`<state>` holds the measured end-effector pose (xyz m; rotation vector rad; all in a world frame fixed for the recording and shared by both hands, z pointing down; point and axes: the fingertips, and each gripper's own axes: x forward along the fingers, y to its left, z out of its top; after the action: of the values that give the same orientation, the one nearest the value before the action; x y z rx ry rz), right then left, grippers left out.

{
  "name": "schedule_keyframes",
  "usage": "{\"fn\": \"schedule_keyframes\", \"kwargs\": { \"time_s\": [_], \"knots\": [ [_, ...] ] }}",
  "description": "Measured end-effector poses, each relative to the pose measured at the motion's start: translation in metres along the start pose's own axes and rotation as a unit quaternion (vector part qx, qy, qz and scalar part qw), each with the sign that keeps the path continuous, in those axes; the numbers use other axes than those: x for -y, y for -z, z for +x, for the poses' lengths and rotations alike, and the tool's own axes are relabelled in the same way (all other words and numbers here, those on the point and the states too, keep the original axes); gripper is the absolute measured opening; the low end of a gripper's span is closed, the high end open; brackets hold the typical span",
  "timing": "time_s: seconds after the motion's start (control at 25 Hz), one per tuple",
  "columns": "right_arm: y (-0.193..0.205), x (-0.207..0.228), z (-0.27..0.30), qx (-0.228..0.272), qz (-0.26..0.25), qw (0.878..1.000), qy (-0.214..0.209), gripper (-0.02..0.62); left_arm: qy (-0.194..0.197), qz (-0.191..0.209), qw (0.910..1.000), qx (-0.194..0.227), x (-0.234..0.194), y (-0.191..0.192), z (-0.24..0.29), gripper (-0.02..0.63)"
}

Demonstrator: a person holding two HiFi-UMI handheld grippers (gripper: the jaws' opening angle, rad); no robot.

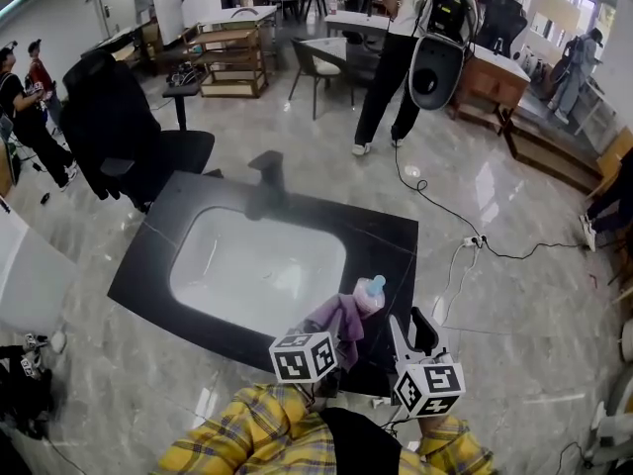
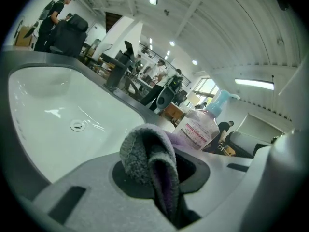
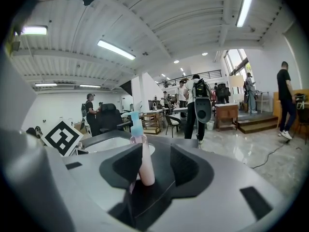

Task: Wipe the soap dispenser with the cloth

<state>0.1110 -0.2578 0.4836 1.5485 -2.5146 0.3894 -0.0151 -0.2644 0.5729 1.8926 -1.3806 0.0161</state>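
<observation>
In the head view the cloth (image 1: 341, 320) is covering most of the soap dispenser (image 1: 369, 298), only its cap (image 1: 376, 285) peeking out at the cloth's 1 o'clock. In the left gripper view the label (image 2: 197, 129) is showing print too small to read.

I'm in a big open lab or workshop hall. A sink (image 1: 213, 250) in a black counter (image 1: 388, 243) stands free on polished stone floor (image 1: 297, 156), with cables (image 1: 447, 213) trailing across it. Around me are tables (image 1: 492, 69), a wooden rack (image 1: 232, 62), an office chair (image 1: 129, 132), strip lights (image 3: 116, 50) and people (image 1: 391, 62) standing about.
</observation>
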Motion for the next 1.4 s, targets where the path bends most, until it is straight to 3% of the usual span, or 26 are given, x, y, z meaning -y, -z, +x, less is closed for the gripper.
{"fn": "schedule_keyframes", "kwargs": {
  "time_s": [0.16,0.28,0.44,0.6,0.76,0.96,1.08,1.2,1.4],
  "knots": [
    [-0.004,-0.009,0.007,0.005,-0.015,0.999,-0.039,0.172,0.001,0.044,0.9989,-0.018,-0.001,0.003,-0.003,0.058],
    [-0.015,-0.024,0.014,0.008,-0.047,0.992,-0.114,0.170,0.012,0.080,0.9967,-0.010,0.003,-0.002,-0.013,0.058],
    [-0.028,-0.040,0.020,0.006,-0.097,0.968,-0.230,0.170,0.030,0.062,0.9976,0.008,0.006,-0.011,-0.030,0.058],
    [-0.027,-0.050,0.025,-0.023,-0.149,0.936,-0.318,0.170,0.016,0.026,0.9992,0.024,-0.006,-0.017,-0.045,0.058],
    [-0.027,-0.053,0.041,-0.051,-0.197,0.909,-0.364,0.172,0.004,0.016,0.9988,0.045,-0.018,-0.025,-0.057,0.058],
    [-0.024,-0.065,0.048,-0.086,-0.231,0.861,-0.445,0.172,-0.005,0.006,0.9977,0.067,-0.024,-0.035,-0.066,0.058],
    [-0.022,-0.073,0.052,-0.097,-0.252,0.839,-0.473,0.172,-0.007,0.003,0.9974,0.071,-0.027,-0.036,-0.068,0.058],
    [-0.022,-0.074,0.055,-0.099,-0.265,0.827,-0.486,0.166,-0.006,0.002,0.9974,0.072,-0.025,-0.037,-0.067,0.058],
    [-0.027,-0.071,0.054,-0.092,-0.223,0.824,-0.513,0.121,0.001,0.005,0.9974,0.072,-0.018,-0.037,-0.060,0.058]
  ]
}}
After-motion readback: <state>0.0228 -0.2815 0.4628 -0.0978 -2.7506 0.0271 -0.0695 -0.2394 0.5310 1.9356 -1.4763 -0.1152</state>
